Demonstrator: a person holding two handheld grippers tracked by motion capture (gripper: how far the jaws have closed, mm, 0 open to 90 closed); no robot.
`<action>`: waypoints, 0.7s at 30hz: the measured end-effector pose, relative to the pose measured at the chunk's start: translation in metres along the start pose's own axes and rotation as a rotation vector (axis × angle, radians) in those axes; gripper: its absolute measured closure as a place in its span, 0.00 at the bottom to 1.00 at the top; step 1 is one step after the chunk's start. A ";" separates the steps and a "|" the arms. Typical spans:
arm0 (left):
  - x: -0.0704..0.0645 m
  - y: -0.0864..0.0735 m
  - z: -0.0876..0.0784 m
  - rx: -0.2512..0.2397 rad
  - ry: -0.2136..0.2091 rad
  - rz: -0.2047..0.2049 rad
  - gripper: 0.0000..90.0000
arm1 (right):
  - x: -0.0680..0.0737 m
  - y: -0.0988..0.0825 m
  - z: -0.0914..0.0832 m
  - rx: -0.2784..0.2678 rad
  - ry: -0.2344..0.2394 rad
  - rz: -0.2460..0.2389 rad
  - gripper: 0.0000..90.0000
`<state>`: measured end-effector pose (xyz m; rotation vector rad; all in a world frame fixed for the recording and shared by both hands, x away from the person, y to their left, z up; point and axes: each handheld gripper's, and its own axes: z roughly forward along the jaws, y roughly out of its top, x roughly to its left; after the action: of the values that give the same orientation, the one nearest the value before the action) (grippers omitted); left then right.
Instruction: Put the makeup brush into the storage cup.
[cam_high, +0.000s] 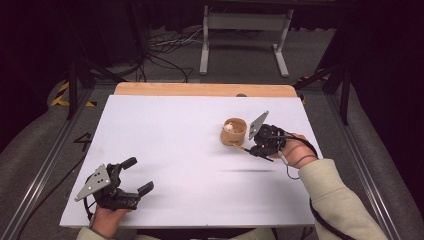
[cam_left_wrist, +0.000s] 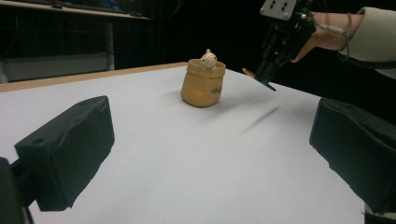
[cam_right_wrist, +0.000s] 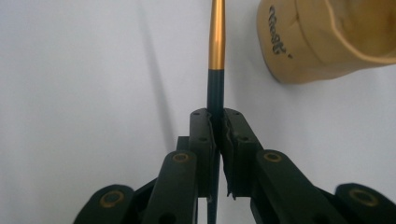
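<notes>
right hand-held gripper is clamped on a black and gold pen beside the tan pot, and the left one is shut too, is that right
Not quite. The left hand-held gripper is open, jaws wide apart and empty, as the left gripper view shows. The rest stands: the right hand-held gripper is clamped on the black and gold pen beside the tan pot.

Place: a lab or recording studio
Signs: dark curtains; loose floor cables; metal frame rails; white table on a bare stand.

The right hand-held gripper has its two black jaws clamped on a slim black-and-gold stick pointing away over the white bench. A tan pot stands at upper right.
</notes>
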<state>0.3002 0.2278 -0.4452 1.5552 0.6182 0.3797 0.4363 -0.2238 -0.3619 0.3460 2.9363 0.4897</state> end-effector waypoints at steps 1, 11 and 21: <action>0.000 0.000 0.000 -0.003 0.003 -0.004 0.00 | 0.001 0.000 -0.002 -0.013 0.000 0.006 0.93; 0.000 -0.001 0.000 0.001 0.011 -0.003 0.00 | 0.007 -0.002 -0.019 -0.156 -0.020 0.010 0.93; 0.001 -0.001 0.000 -0.002 0.031 0.002 0.00 | 0.009 -0.014 -0.033 -0.356 -0.043 0.085 0.93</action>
<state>0.3007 0.2285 -0.4462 1.5509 0.6401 0.4063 0.4191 -0.2448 -0.3366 0.4276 2.7269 0.9835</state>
